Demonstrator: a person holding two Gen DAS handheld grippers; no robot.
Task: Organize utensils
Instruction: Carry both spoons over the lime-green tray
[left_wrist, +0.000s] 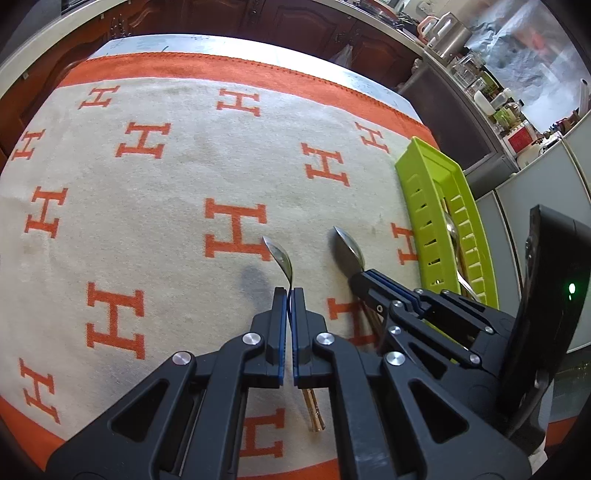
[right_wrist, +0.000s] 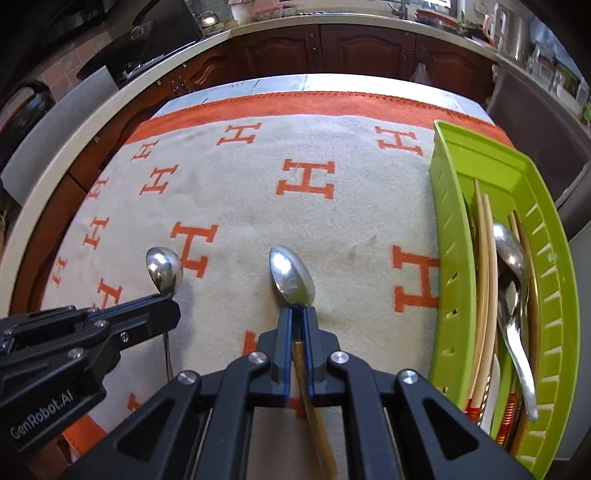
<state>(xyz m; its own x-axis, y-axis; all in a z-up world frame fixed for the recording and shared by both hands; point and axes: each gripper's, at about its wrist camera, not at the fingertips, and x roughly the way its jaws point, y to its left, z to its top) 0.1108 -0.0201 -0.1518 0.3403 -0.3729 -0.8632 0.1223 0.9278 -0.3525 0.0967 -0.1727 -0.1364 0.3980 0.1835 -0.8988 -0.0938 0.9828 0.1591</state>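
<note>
Polished steel, two spoons, each pinched at the neck just behind the bowl. Left spoon (left_wrist: 279, 258): held by the left gripper (left_wrist: 290, 295), fingers clenched on the thin stem, bowl turned edge-on and raised a little over the blanket (left_wrist: 166, 229), its shadow beside it. Right spoon (right_wrist: 291, 277): held by the right gripper (right_wrist: 295, 314), fingers closed on the stem, bowl facing up, a brown-gold handle running back under the jaws. Handling, as judged: light, rigid, smooth and slippery; the narrow neck gives little surface, so either spoon may swivel in the pads; not fragile. Taking hold slightly further down the handle would likely steady it. Destination: green basket (right_wrist: 448, 236) at the right edge of the blanket, near the right spoon, well apart from the left one. Contents: another spoon (right_wrist: 511, 258) and chopsticks (right_wrist: 484, 280) laid lengthwise. Surroundings: cream blanket with orange letters and orange border, on a table; dark wood cabinets (right_wrist: 332, 51) beyond. View notes: the right wrist camera looks into the basket and shows its contents plainly; the left wrist camera shows mostly the slotted outer wall and only a glimpse inside, but it alone shows the left spoon's gold handle end trailing below the fingers.
</note>
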